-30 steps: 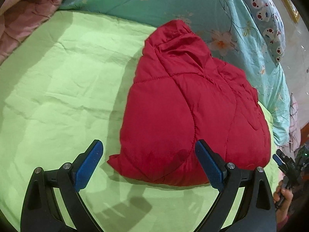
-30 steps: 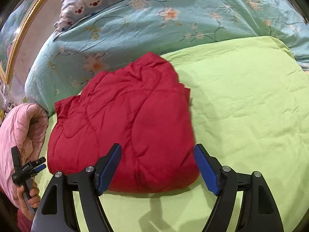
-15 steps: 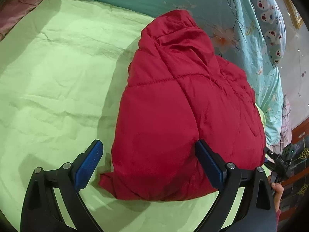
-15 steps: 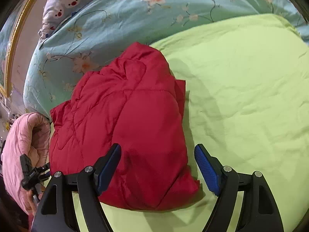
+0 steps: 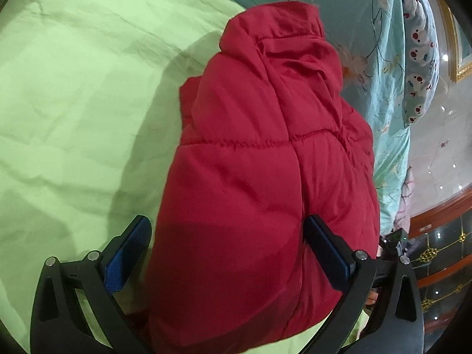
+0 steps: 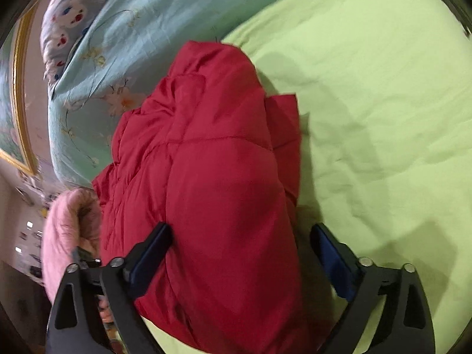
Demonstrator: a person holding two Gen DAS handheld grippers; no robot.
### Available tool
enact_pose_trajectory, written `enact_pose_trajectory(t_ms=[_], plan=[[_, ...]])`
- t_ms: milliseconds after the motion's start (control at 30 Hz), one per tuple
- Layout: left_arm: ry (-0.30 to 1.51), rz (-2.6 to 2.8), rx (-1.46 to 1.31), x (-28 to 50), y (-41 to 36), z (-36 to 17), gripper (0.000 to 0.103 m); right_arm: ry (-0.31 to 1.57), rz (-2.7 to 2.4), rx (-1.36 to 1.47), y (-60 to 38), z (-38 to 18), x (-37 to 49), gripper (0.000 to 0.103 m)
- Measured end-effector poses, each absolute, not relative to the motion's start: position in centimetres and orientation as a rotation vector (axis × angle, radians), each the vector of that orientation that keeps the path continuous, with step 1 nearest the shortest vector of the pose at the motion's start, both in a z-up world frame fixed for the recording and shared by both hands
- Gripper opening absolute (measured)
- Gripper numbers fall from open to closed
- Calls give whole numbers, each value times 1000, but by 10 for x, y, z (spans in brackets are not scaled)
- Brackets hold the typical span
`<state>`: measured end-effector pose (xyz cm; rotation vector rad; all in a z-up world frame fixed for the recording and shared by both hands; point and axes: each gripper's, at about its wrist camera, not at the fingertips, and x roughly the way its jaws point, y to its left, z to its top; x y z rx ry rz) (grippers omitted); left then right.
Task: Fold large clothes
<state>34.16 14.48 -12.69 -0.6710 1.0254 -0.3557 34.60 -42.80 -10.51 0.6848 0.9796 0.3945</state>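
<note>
A folded red padded jacket [image 5: 250,177] lies on the light green sheet [image 5: 73,118], its collar end toward the teal quilt. My left gripper [image 5: 227,224] straddles the jacket's near end with its jaws opening. The jacket bulges between the blue pads; the left pad [image 5: 129,250] stands clear of the cloth. From the other side, my right gripper [image 6: 242,230] straddles the jacket [image 6: 212,177] too, jaws opening. Its right pad [image 6: 333,259] is apart from the cloth and its left one lies against it. Neither gripper grips the cloth.
A teal floral quilt [image 6: 118,59] and a pillow with cartoon faces [image 5: 419,59] lie behind the jacket. A pink blanket [image 6: 65,230] sits at the bed's end. A dark wooden cabinet [image 5: 436,250] stands beyond the bed. A hand [image 6: 103,303] shows low on the left.
Both grippers have come down and forward over the jacket, which now fills the space between their jaws. The right gripper's jaws have spread wider.
</note>
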Motion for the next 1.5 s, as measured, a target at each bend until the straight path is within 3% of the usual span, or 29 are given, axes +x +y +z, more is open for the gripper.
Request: enact_pose_trajectory(t_ms=[167,300,367,467,533,667,967,1500], plan=[[1026,-393,-697,352,135,-127,103,1013,467,714,-422,-112,365,103],[1002,-430,-625,353,110,-117,98,1042,500,712,-407,-113,377,94],[983,-419,-583,350,104,-109,84,1045,505,712,-403,-112,378,85],[958,-423,-576,343,105,-99,64,1037,533,747,-406,-111,373,64],[936,-420,-554,336,103,-89,56,1026,551,751,-406,-106,367,51],[887,-432,-527,320,97,-64,47,999,566,707,-397,-86,353,44],[868,-465,-532,246,110,-43,46,971,633,666,-387,-55,296,40],[878,-462,-548,129,114,-48,46,991,661,665,-383,-62,175,40]])
